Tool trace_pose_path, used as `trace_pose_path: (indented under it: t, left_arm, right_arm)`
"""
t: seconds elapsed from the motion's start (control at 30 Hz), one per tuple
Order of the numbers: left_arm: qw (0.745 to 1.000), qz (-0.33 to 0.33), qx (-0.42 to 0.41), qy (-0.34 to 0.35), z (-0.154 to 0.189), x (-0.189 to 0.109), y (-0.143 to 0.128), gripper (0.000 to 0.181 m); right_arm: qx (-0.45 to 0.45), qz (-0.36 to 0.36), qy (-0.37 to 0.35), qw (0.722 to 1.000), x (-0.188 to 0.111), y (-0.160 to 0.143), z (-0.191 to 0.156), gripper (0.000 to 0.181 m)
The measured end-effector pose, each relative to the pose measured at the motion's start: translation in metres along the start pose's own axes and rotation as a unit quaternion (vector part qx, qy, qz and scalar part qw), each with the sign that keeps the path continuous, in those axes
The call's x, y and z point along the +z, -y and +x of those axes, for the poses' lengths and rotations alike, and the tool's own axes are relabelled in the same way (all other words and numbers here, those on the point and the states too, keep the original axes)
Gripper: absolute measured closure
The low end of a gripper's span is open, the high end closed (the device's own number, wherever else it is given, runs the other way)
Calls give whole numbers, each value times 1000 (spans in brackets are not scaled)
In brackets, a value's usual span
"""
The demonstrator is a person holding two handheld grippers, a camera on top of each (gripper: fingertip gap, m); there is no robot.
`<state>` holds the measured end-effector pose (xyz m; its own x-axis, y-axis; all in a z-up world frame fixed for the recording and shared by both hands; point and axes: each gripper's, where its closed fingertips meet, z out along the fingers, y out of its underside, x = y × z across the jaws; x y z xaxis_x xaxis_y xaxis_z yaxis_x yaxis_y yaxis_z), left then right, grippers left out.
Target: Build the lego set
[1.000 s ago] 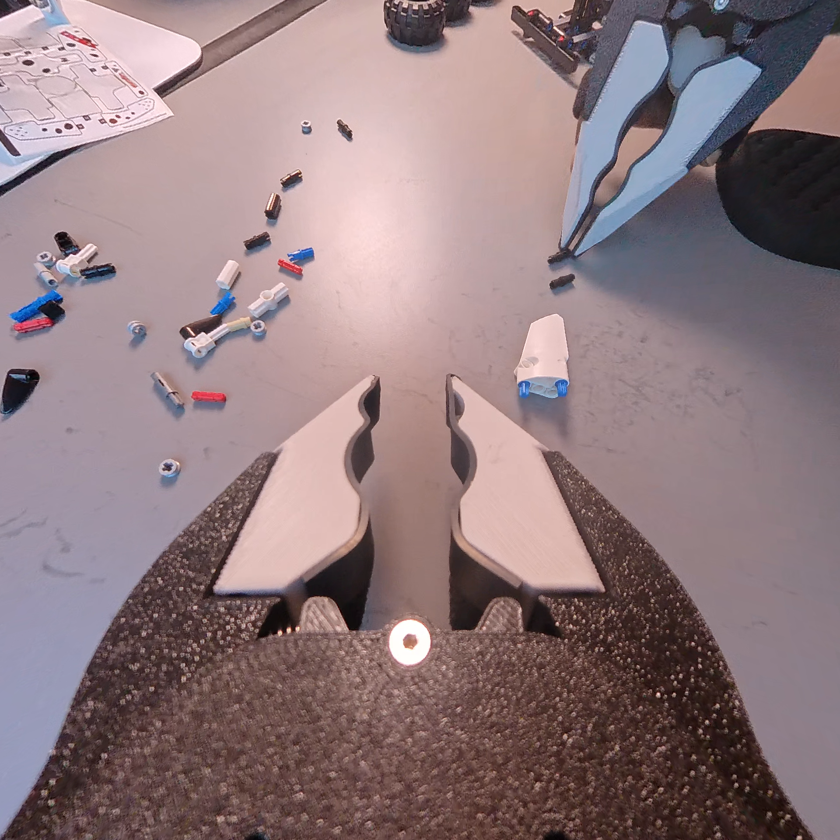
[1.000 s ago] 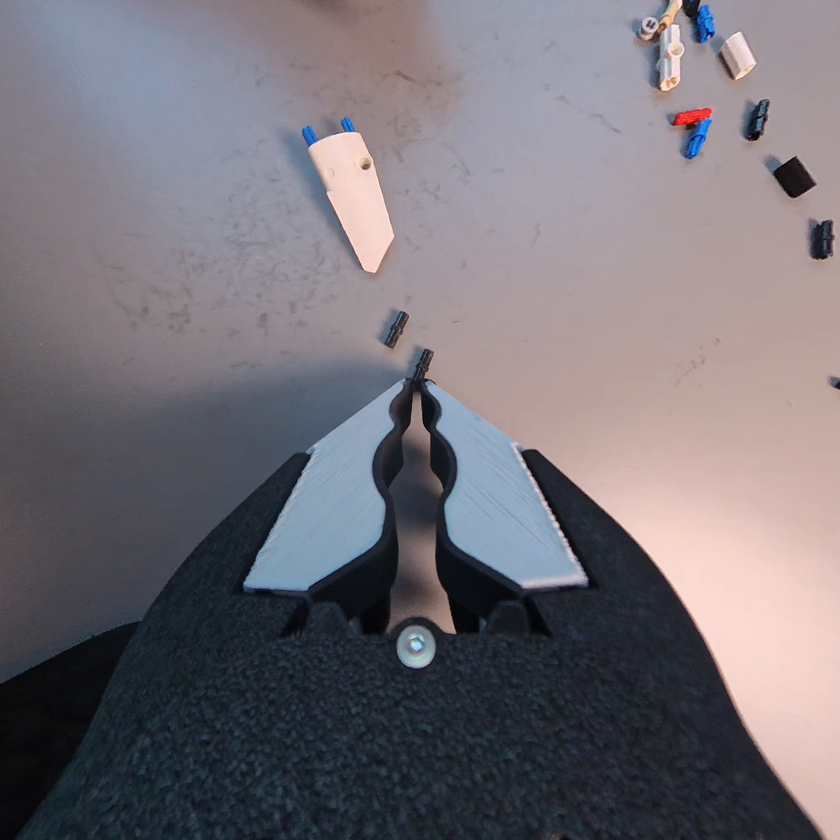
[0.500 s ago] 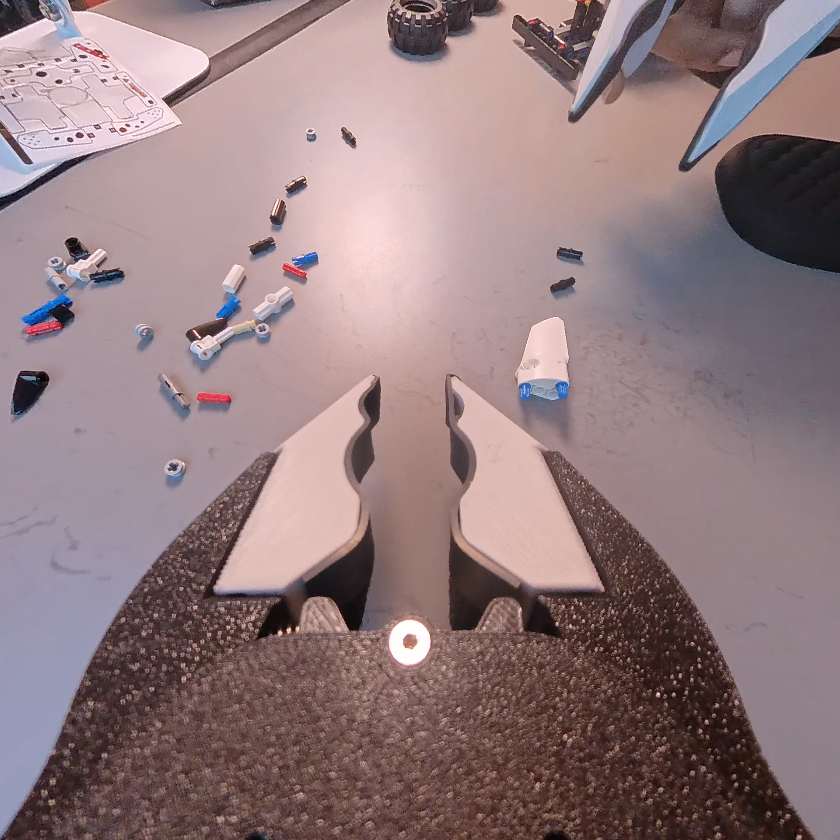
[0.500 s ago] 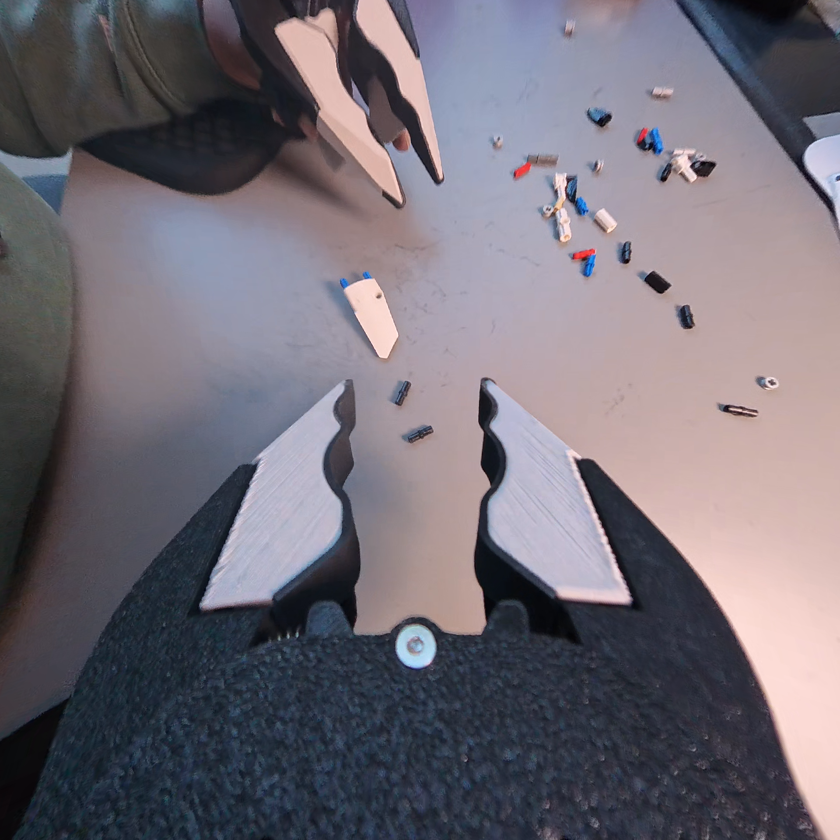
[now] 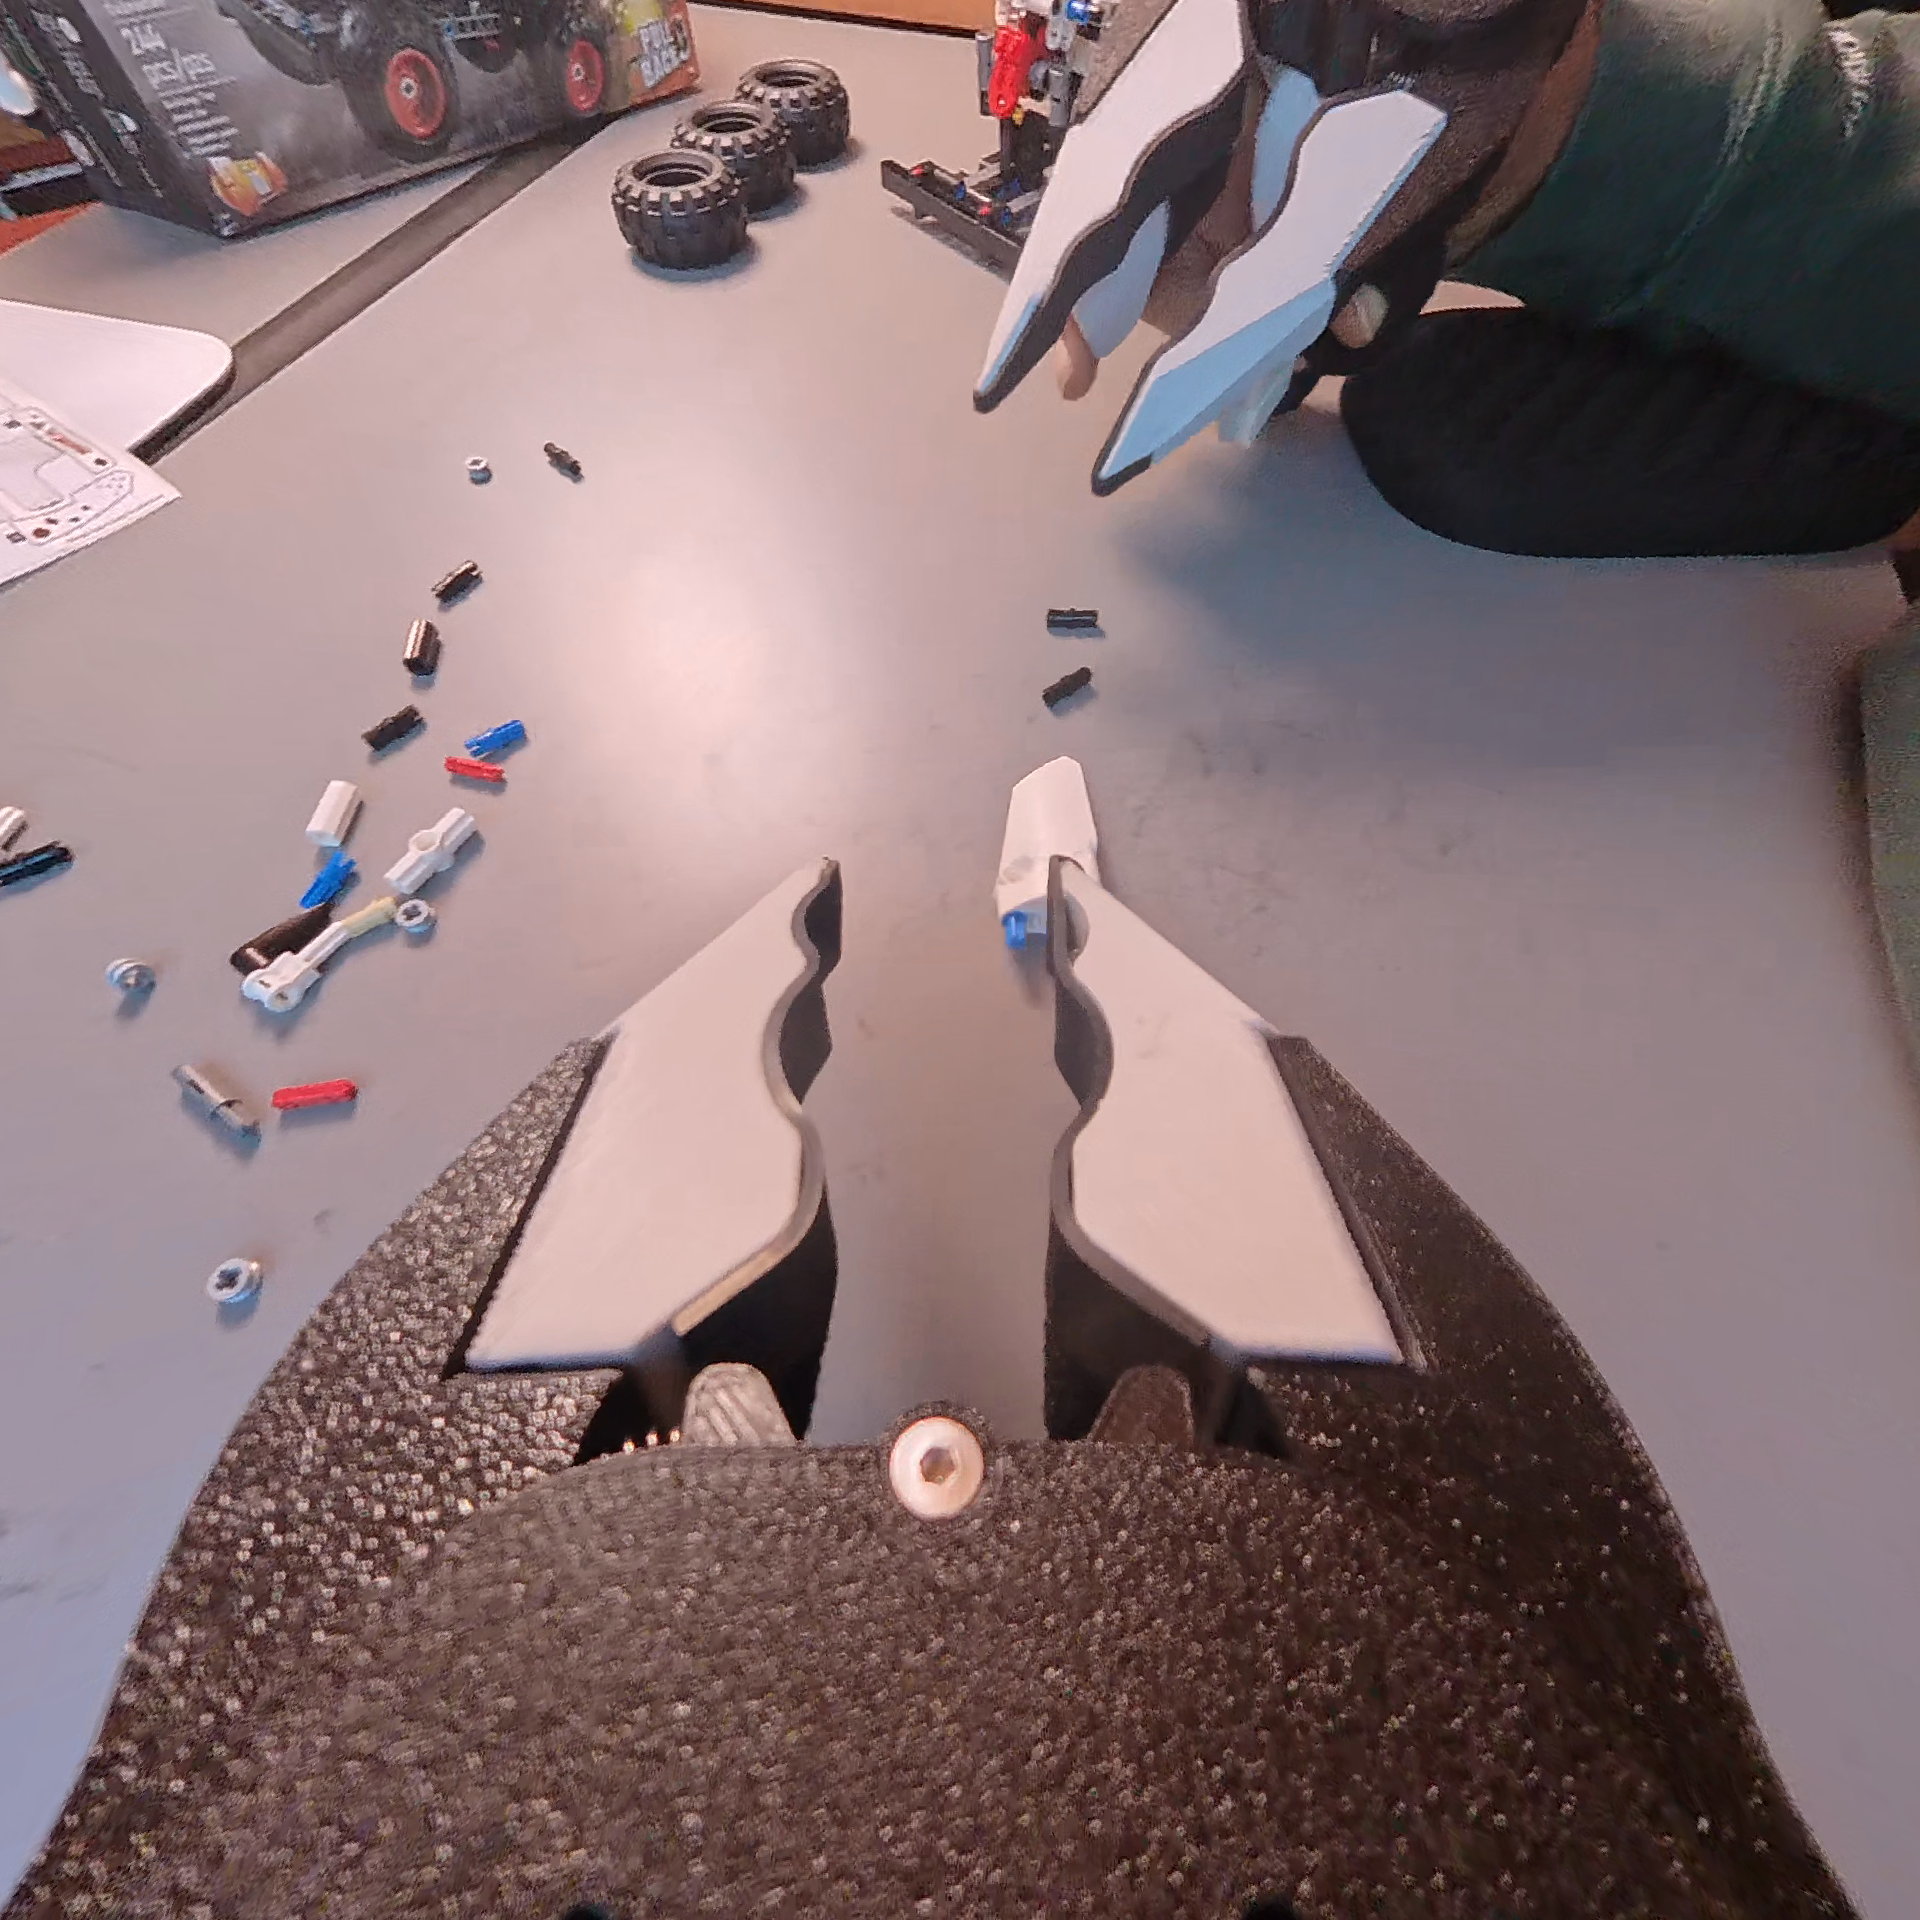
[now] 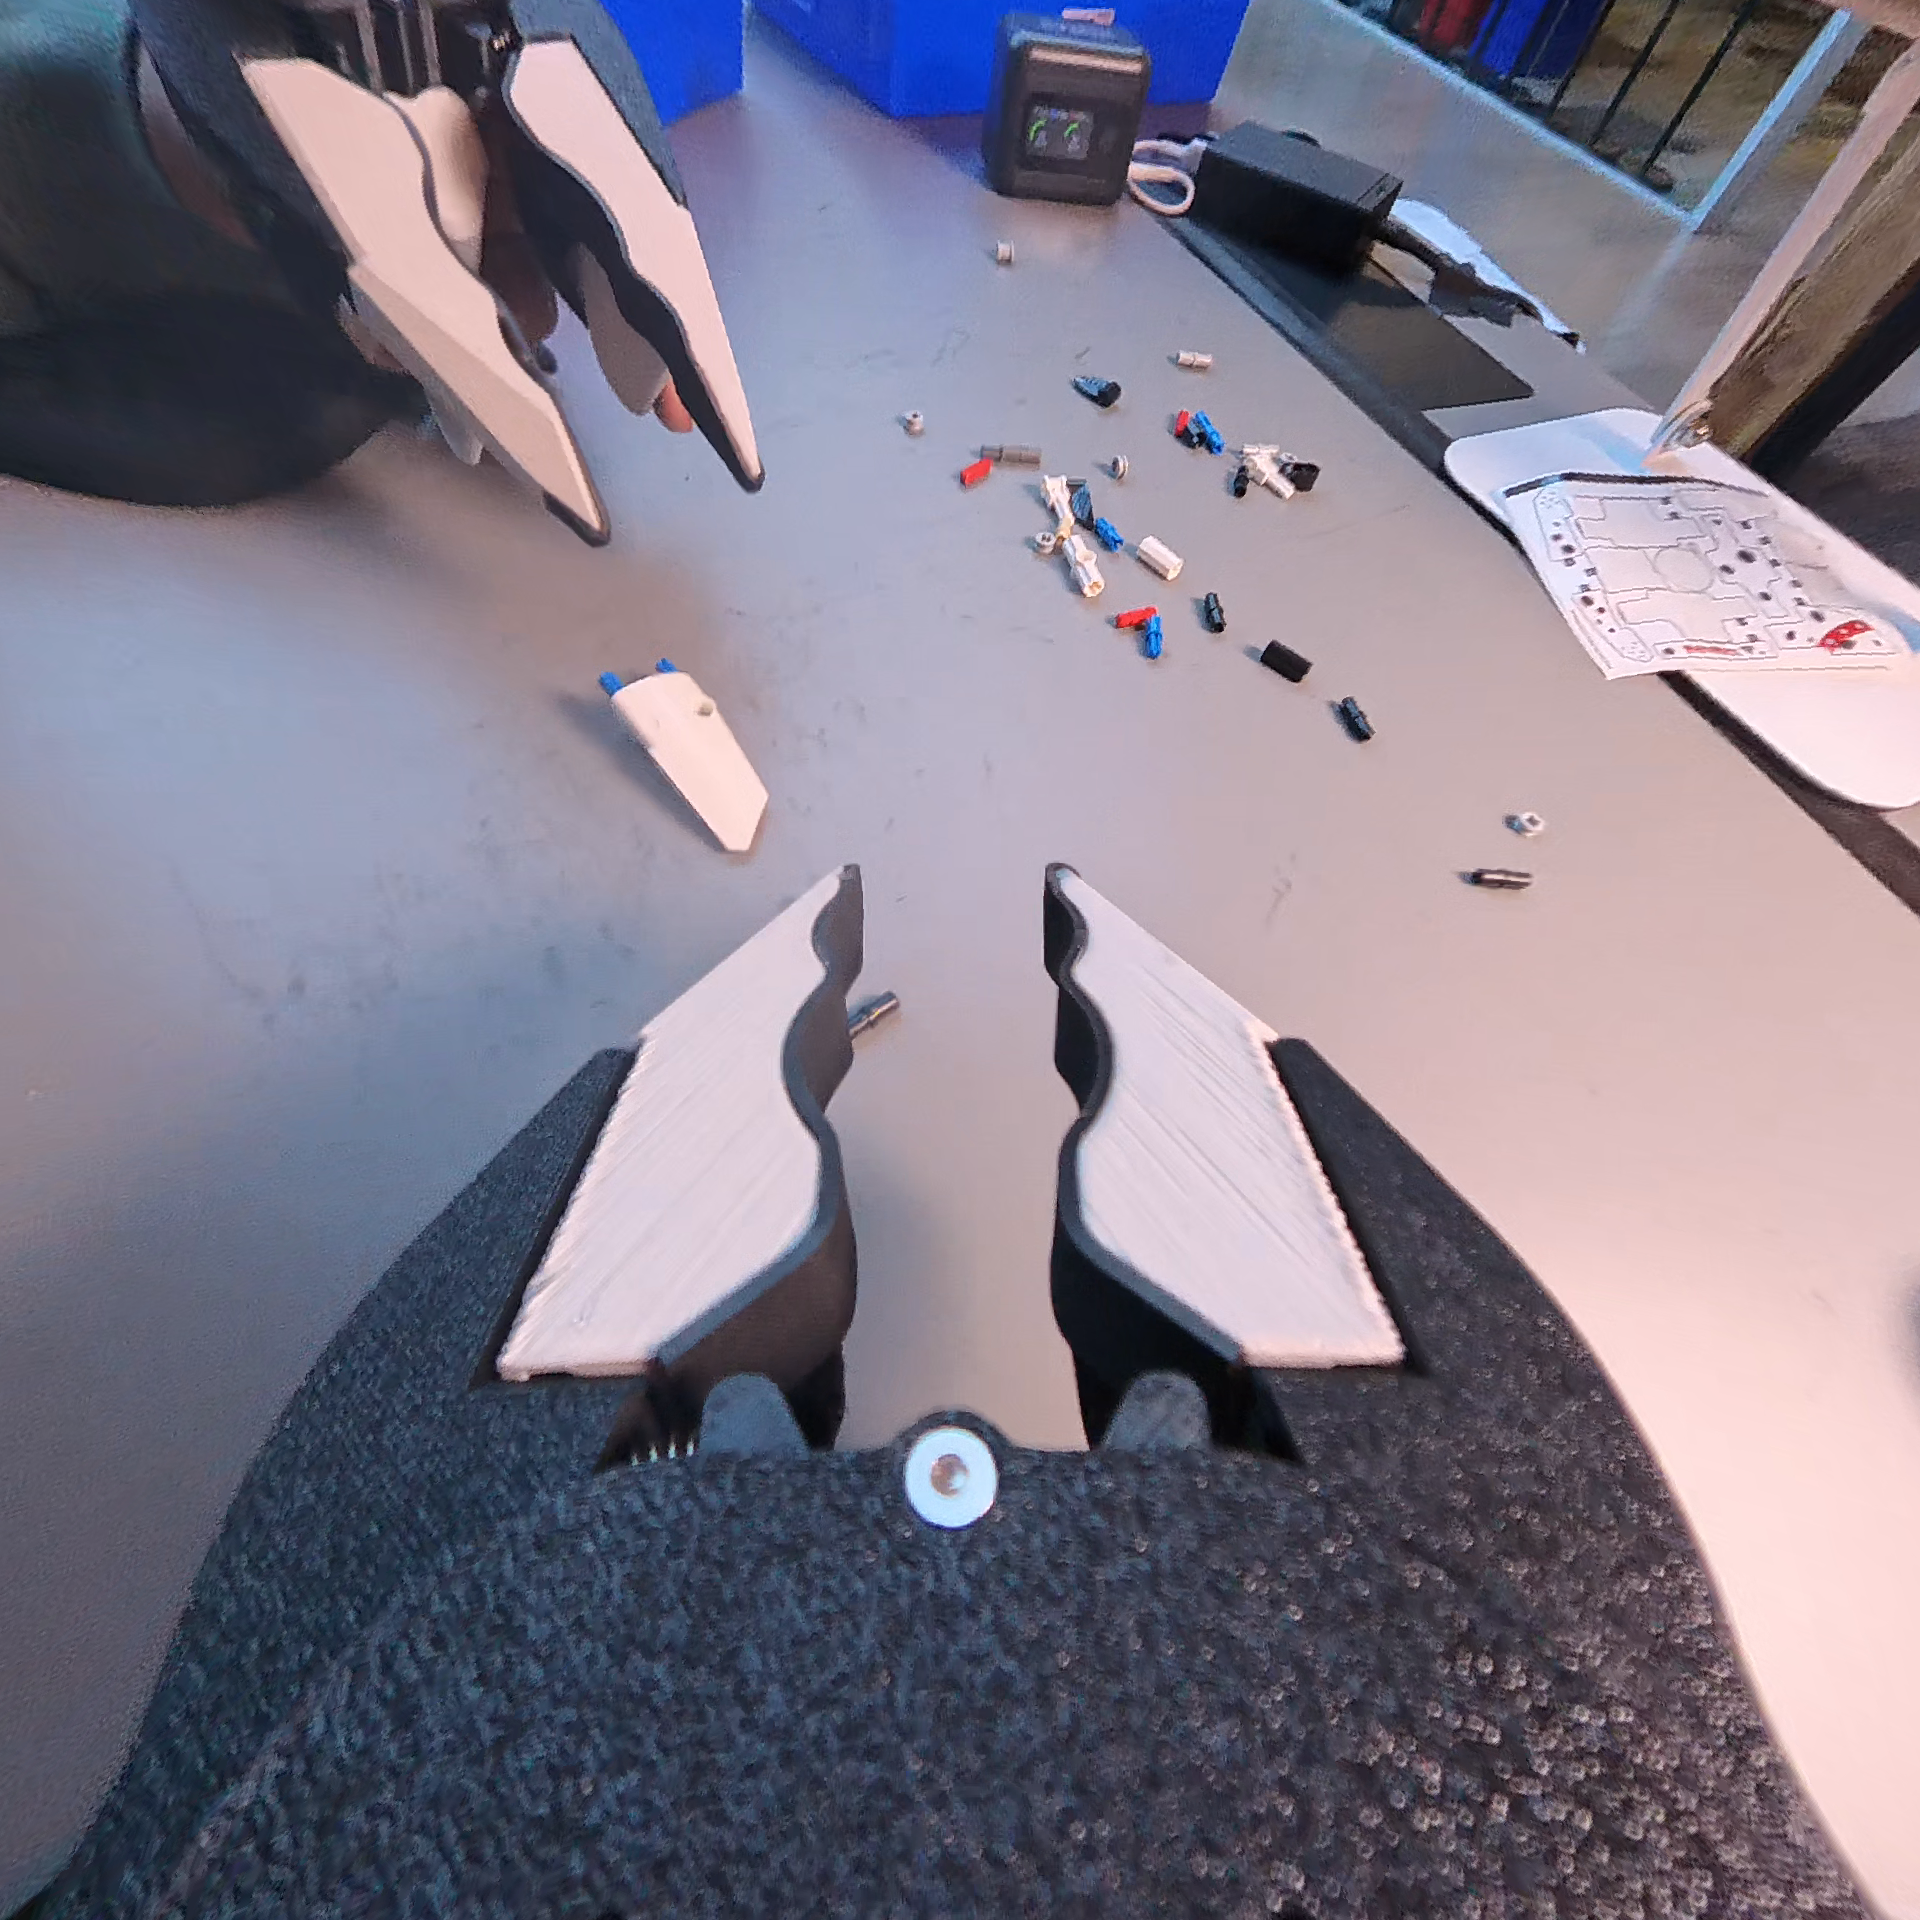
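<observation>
The left gripper hangs low over the grey worktop with its jaws parted and nothing between them. Its right finger tip sits just in front of the white wedge piece, hiding the blunt end; whether it touches the piece cannot be told. In the right wrist view the same white wedge piece lies flat, narrow end toward that camera, two blue pins poking from its wide end.

The right gripper is likewise open and empty. A small black pin lies on the worktop beside its left finger, partly hidden by it.

Judging by looks, the wedge is hard, light, smooth plastic. It should not bend or break, but it will slide on the worktop and could squirt out of a slanted pinch. The thick, wide end near the pins gives parallel sides for a firm hold; the tapered tip would slip. The blue pins should stay clear of the jaws so they remain free to plug in.

Beyond the wedge lie two black pins, tiny, round and apt to roll; they need a pinch across the middle. To the left is a scatter of small parts. Farther off stand three tyres, a partly built frame and the box.
</observation>
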<state>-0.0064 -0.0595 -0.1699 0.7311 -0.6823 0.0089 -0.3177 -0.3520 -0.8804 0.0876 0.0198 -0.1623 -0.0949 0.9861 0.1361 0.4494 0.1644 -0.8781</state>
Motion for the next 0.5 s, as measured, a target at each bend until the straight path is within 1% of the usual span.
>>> trace_pose_path:
  t: [0.1, 0.2, 0.4, 0.5]
  left_arm:
    - [1000, -11, 14, -20, 12, 7, -2, 139]
    - [998, -45, 29, -27, 18, 18, -10, 138]
    - [995, -92, 39, -26, 22, 32, -19, 145]
    - [992, -112, 45, -30, 24, 36, -24, 152]
  right_arm:
    - [-8, -30, 32, 999, 1, -14, -15, 146]
    - [-33, -67, 39, 996, 2, -28, -22, 145]
    - [-33, -73, 33, 996, 2, -29, -21, 146]
    - [-31, -71, 28, 997, 2, -29, -19, 147]
